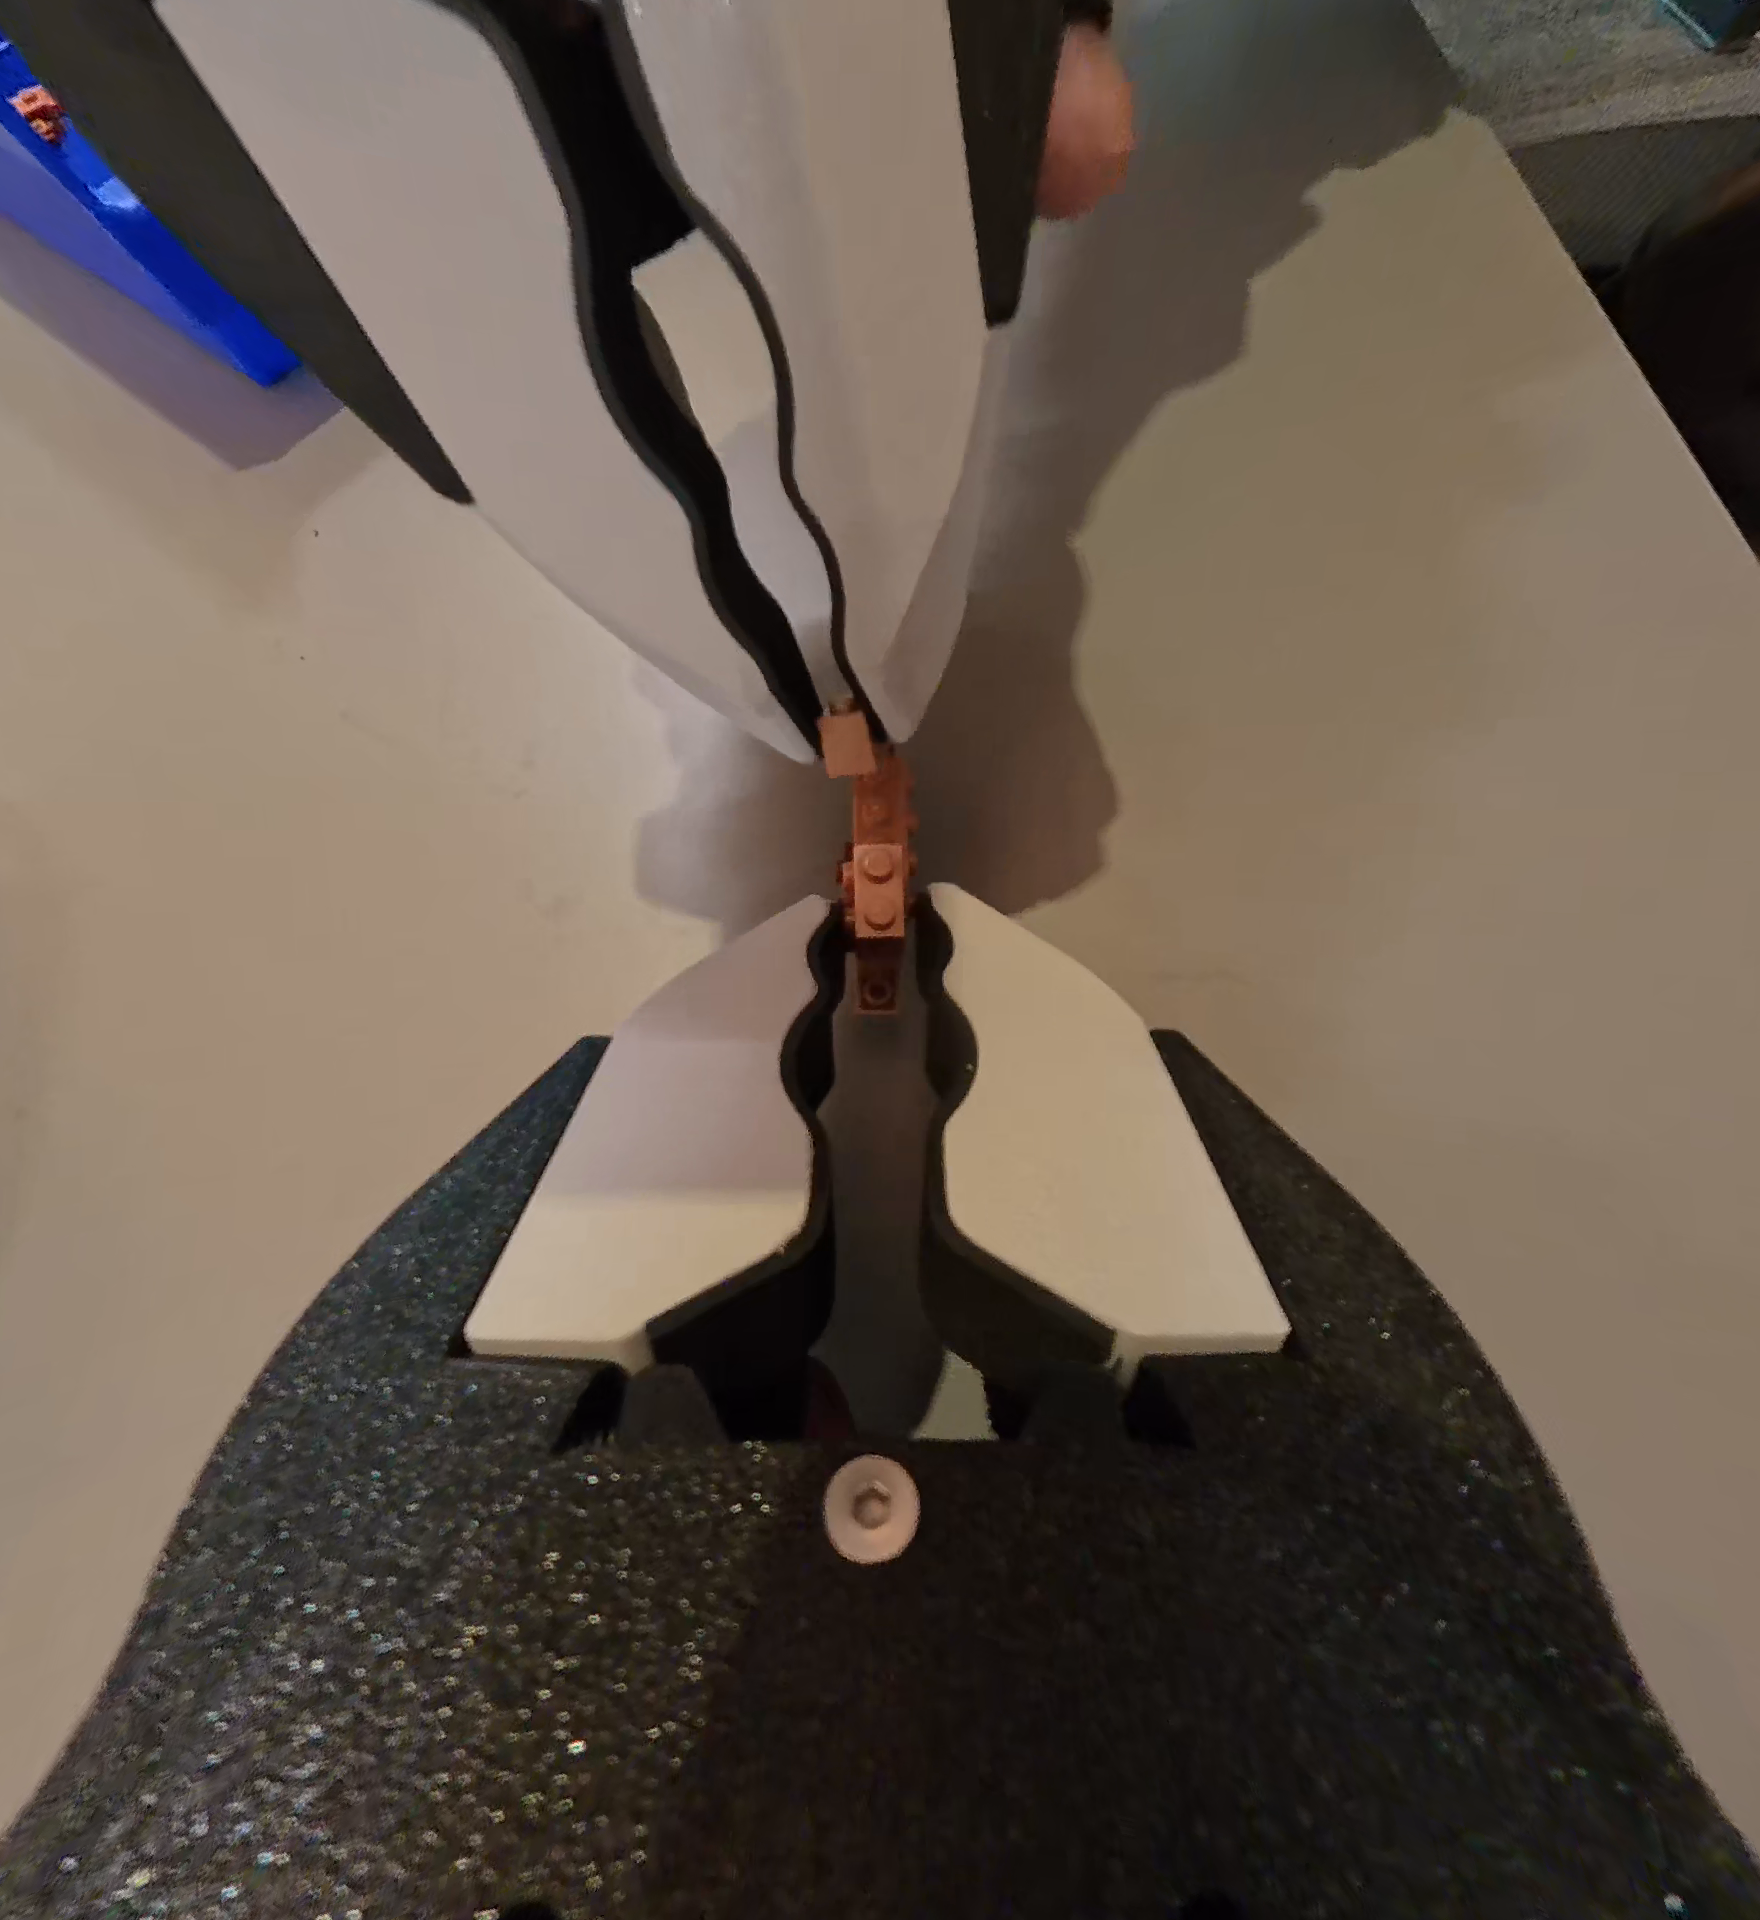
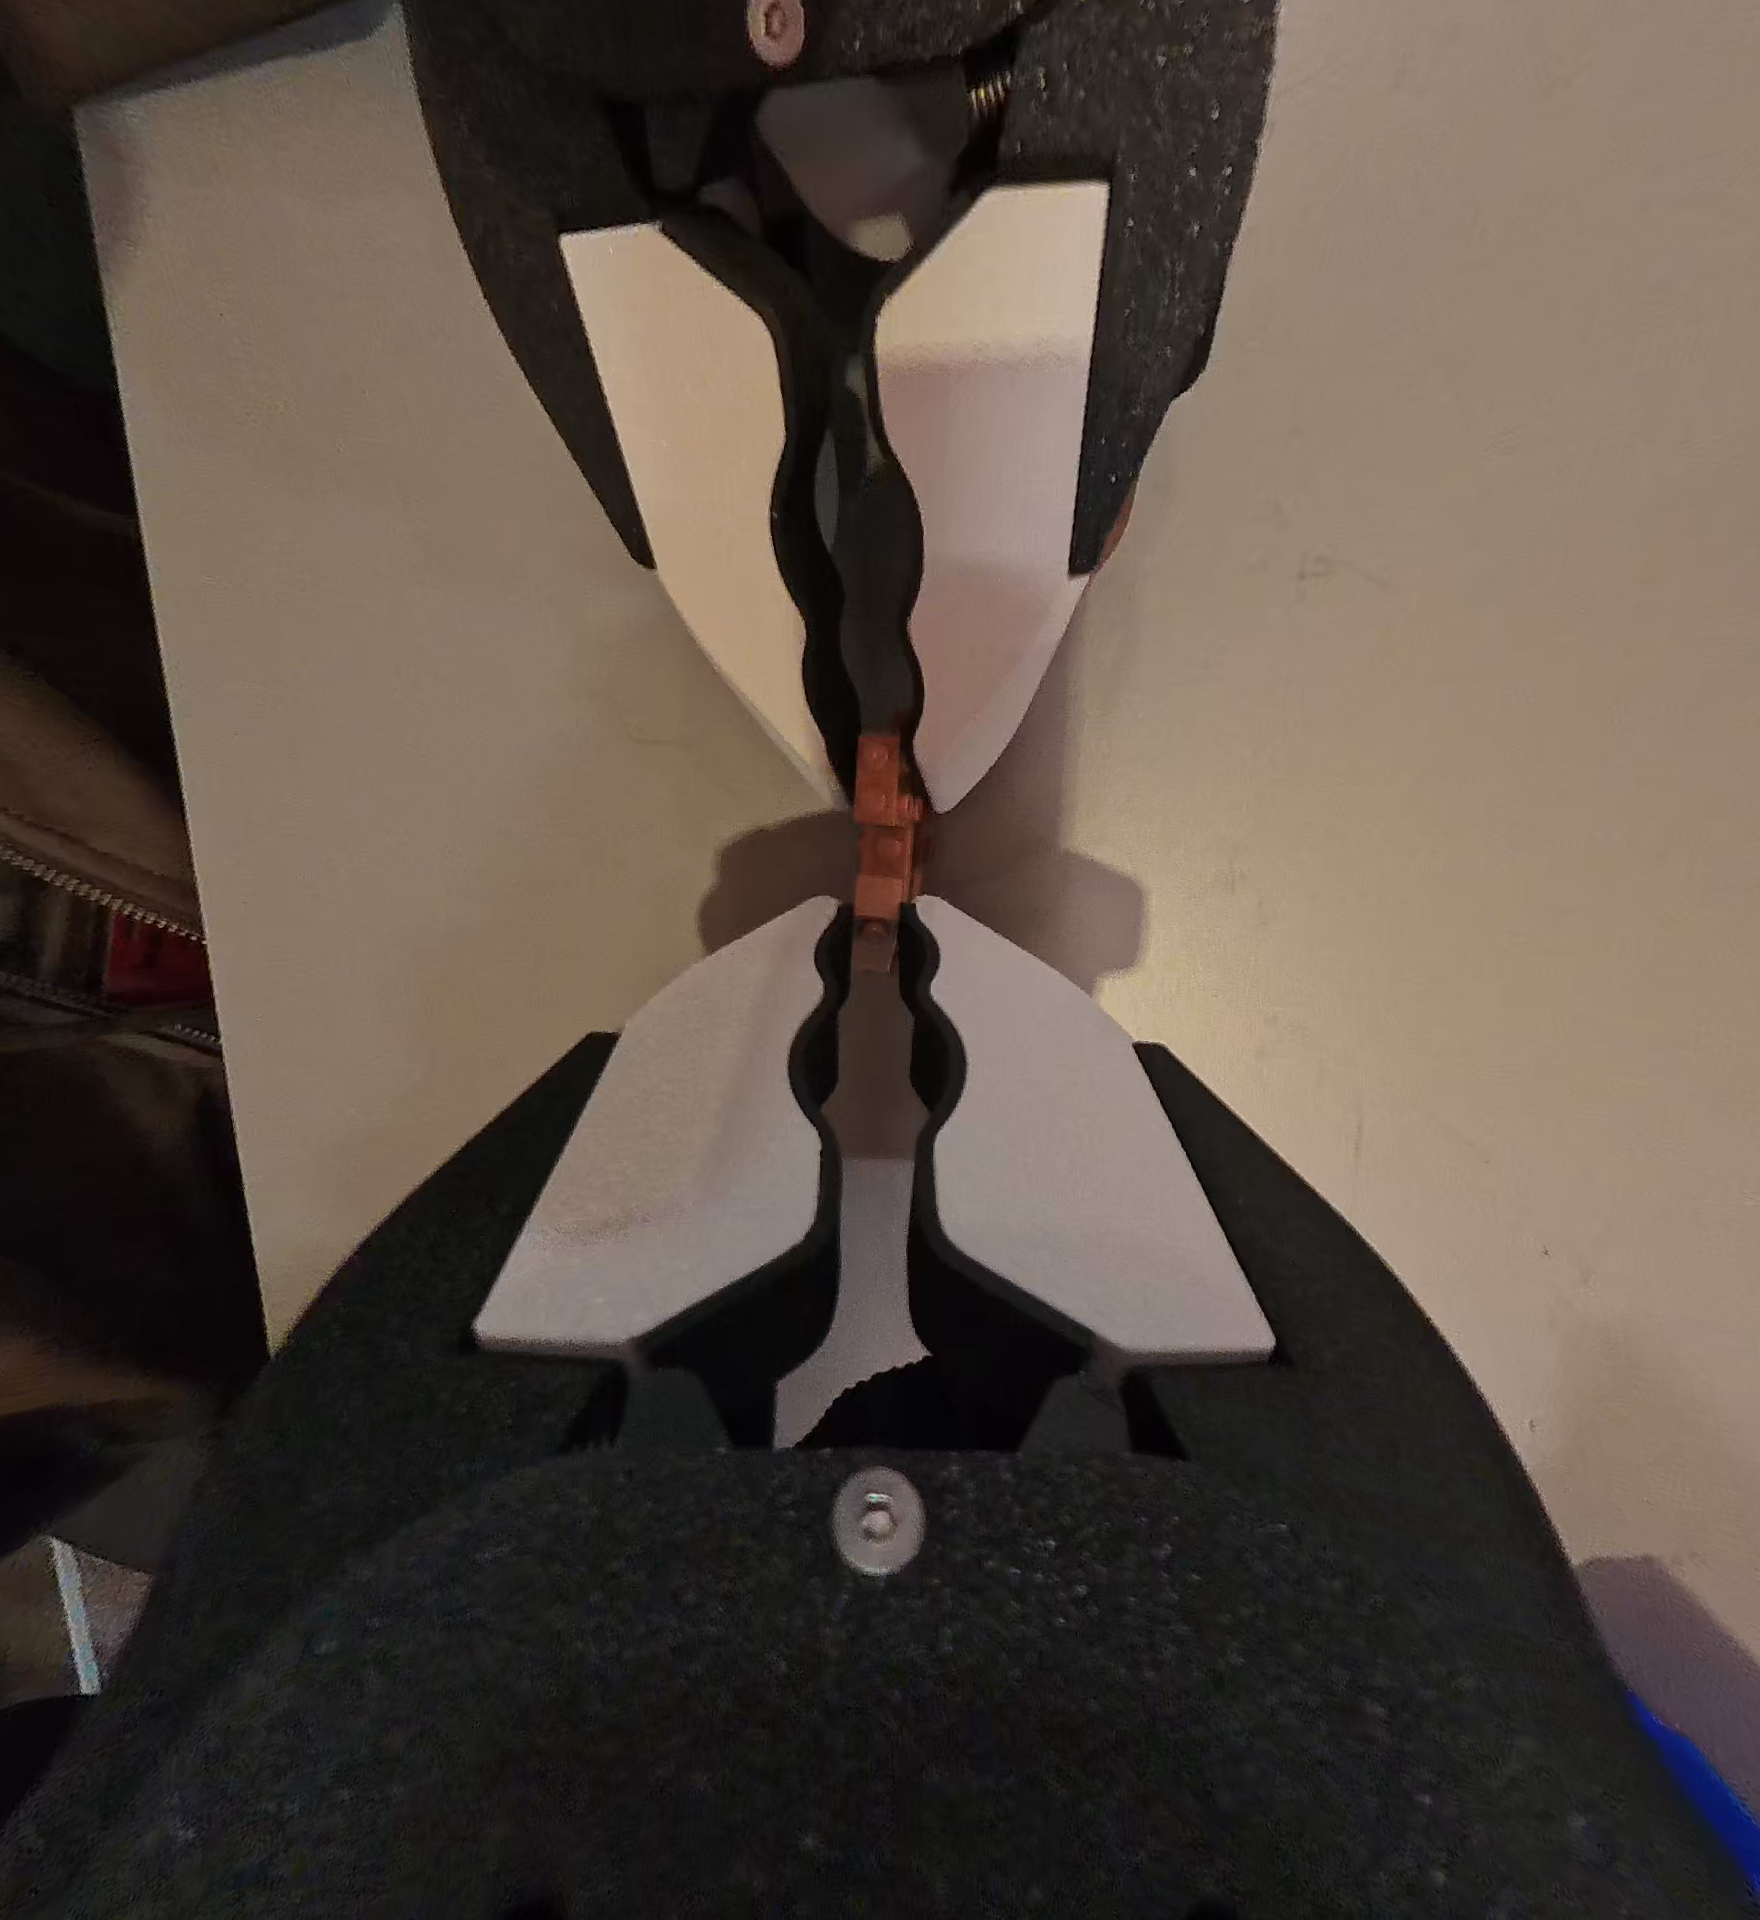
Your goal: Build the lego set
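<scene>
Left tool (image 1: 876, 914), at 6 o'clock, pinches the orange assembly (image 1: 878, 883) above the bench (image 1: 232, 831); right tool (image 1: 848, 743), at 12 o'clock, pinches a tan brick (image 1: 847, 750). Align studs squarely, then press straight together.

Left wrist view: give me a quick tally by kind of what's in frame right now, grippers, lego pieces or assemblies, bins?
Grippers: 2, the left gripper and the right gripper
Orange-brown lego assembly, held by the left gripper: 1
Small tan brick, held by the right gripper: 1
Blue bin, upper left on the white table: 1
Total: 5
</scene>
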Motion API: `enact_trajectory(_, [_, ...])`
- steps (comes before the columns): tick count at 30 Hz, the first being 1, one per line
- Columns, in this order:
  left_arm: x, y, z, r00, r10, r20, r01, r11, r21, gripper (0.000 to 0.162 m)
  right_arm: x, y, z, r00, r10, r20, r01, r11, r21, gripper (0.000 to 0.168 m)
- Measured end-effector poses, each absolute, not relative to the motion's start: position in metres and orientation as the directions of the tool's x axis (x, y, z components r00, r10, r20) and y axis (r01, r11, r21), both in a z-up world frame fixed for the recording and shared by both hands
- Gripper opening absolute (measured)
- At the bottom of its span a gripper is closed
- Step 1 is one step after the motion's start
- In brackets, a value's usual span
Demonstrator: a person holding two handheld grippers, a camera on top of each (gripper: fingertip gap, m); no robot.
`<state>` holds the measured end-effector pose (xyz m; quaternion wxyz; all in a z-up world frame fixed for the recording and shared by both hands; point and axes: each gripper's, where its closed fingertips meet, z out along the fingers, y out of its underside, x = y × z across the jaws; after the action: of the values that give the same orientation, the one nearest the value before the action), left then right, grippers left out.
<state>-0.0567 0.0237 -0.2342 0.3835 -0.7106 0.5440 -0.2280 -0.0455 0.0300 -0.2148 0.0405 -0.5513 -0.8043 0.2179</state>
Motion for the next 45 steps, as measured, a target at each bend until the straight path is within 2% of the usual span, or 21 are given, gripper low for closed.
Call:
enact_trajectory(33, [-0.056, 0.028, -0.225, 0.337, -0.939, -0.071, -0.541, -0.131, -0.831, 0.013, -0.058, 0.028, -0.217, -0.354, 0.923, -0.151, 0.844, 0.246, -0.476, 0.009])
enact_trajectory(45, [-0.055, 0.028, -0.222, 0.339, -0.940, -0.050, -0.518, -0.142, -0.843, 0.013, -0.059, 0.030, -0.215, -0.355, 0.925, -0.136, 0.834, 0.248, -0.493, 0.017])
